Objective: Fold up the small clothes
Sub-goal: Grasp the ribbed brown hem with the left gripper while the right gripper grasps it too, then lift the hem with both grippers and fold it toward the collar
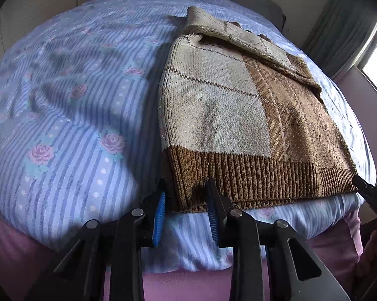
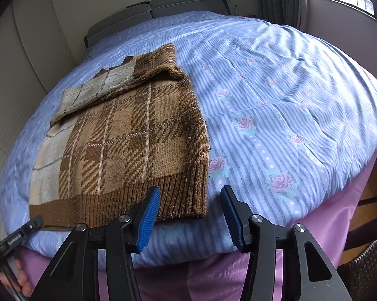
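Both my left tongs (image 1: 185, 200) and right tongs (image 2: 190, 205) gape apart at the brown-and-cream knitted sweater's (image 1: 228, 115) ribbed hem (image 2: 128, 205), so next I pinch its 2 corners and fold it upward.

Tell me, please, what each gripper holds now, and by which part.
Nothing is held. The left gripper is open at the ribbed hem of the brown plaid sweater; the right gripper is open at its other hem corner.

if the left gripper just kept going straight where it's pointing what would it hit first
Most likely the ribbed brown hem of the sweater, at its near left corner. The left gripper is open, its fingers either side of that corner; depth is hard to judge.
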Tool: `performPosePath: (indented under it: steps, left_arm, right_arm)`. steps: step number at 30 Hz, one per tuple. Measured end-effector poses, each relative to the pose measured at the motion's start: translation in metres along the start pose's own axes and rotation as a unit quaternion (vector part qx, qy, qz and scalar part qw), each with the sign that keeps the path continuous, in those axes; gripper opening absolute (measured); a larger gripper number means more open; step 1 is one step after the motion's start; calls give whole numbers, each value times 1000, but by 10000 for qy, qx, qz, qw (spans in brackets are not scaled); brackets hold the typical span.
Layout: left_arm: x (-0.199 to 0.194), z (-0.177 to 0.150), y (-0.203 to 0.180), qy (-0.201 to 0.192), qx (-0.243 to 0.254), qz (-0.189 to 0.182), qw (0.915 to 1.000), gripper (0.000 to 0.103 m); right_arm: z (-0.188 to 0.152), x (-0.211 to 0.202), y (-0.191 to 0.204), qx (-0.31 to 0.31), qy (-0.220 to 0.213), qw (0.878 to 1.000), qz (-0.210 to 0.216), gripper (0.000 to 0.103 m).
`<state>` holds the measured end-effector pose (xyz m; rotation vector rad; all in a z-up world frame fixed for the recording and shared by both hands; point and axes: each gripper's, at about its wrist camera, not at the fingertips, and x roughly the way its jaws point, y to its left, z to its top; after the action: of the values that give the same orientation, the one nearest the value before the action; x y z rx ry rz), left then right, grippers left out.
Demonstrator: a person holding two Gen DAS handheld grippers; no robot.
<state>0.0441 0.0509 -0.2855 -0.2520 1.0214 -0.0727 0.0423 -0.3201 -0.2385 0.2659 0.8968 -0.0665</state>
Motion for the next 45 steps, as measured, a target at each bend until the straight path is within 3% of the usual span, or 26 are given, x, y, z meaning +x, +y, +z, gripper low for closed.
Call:
performPosePath:
  steps: [11, 17, 29, 37, 45]
  left_arm:
    - [-2, -2, -2, 9, 8, -81, 10000, 16]
    - [-4, -1, -3, -34, 28, -104, 9999, 13]
    - [-25, 4, -5, -409, 65, -120, 9991, 11]
    - [-67, 34, -14, -1125, 24, -340, 9931, 11]
    - [-92, 96, -23, -1877, -16, -438, 9812, 10]
  right_arm:
    - [-4, 0, -5, 154, 125, 9997, 158, 37]
    - [-4, 0, -6, 186, 120, 9991, 362, 12]
    - [0, -24, -8, 320, -403, 9972, 539, 9]
    - [27, -64, -2, 438, -1132, 9879, 965, 9]
    - [78, -78, 17, 380, -1856, 9746, 1194, 9]
